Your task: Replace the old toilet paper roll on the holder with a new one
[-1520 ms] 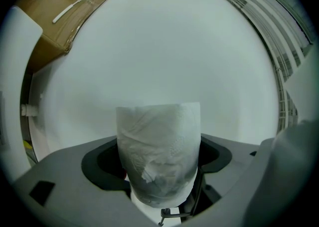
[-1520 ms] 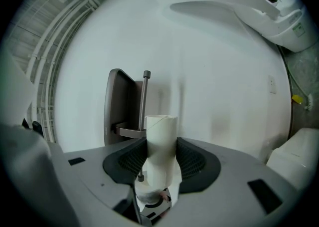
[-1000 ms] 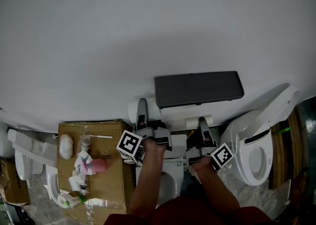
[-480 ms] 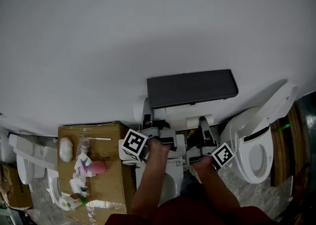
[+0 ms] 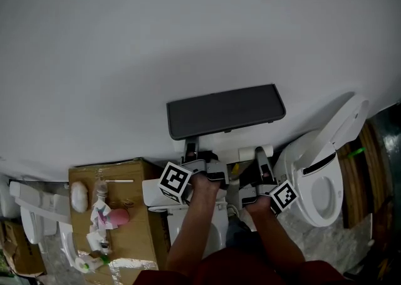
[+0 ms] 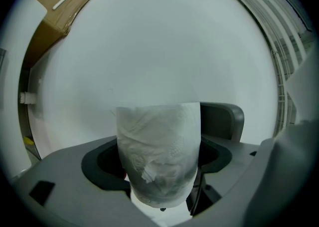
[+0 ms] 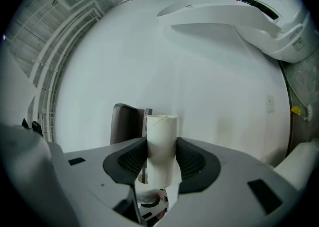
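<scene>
Gripping one full paper roll (image 6: 159, 151) in left gripper (image 5: 190, 152), one bare cardboard tube (image 7: 160, 146) clamped in right gripper (image 5: 260, 161)

Dim, even, greyish light falls on the white wall (image 5: 188, 39), with soft shadows only. Both gripper views bulge and darken at the corners; the paper roll (image 6: 158, 156) near the lens looks soft.
</scene>
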Tool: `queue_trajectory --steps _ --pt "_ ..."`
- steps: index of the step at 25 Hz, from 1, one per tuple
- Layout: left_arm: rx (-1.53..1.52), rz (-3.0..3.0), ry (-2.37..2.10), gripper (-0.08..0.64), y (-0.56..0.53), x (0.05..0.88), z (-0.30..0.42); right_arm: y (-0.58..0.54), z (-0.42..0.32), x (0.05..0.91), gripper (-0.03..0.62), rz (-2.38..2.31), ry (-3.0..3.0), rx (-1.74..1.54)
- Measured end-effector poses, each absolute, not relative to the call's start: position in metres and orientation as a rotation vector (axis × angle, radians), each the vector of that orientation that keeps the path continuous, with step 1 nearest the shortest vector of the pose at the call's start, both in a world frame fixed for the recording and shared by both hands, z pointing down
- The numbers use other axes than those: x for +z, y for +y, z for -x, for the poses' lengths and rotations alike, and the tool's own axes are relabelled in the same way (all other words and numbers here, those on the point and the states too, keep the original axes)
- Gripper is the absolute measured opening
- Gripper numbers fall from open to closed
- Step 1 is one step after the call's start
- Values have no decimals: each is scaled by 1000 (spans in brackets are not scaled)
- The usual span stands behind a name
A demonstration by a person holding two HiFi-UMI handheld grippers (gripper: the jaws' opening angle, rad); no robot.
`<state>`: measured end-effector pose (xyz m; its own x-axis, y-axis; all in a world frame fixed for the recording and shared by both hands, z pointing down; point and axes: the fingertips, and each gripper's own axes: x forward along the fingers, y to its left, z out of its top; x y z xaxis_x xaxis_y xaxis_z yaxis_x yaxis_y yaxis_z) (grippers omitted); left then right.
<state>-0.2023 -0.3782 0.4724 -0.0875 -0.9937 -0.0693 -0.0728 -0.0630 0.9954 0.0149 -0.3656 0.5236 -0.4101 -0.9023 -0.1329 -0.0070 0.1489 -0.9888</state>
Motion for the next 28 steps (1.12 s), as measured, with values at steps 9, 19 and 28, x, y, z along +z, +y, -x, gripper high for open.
queue_trajectory --steps 9,19,28 --pt "-1268 -1271 -1290 434 -389 477 169 -365 -48 522 189 933 1580 -1342" --pt "-1310 -1281 -1348 436 -388 474 172 -367 -52 523 189 933 1589 -1346" --pt "-1340 -1293 -1374 478 -381 468 171 -361 -51 525 189 927 1591 -1355"
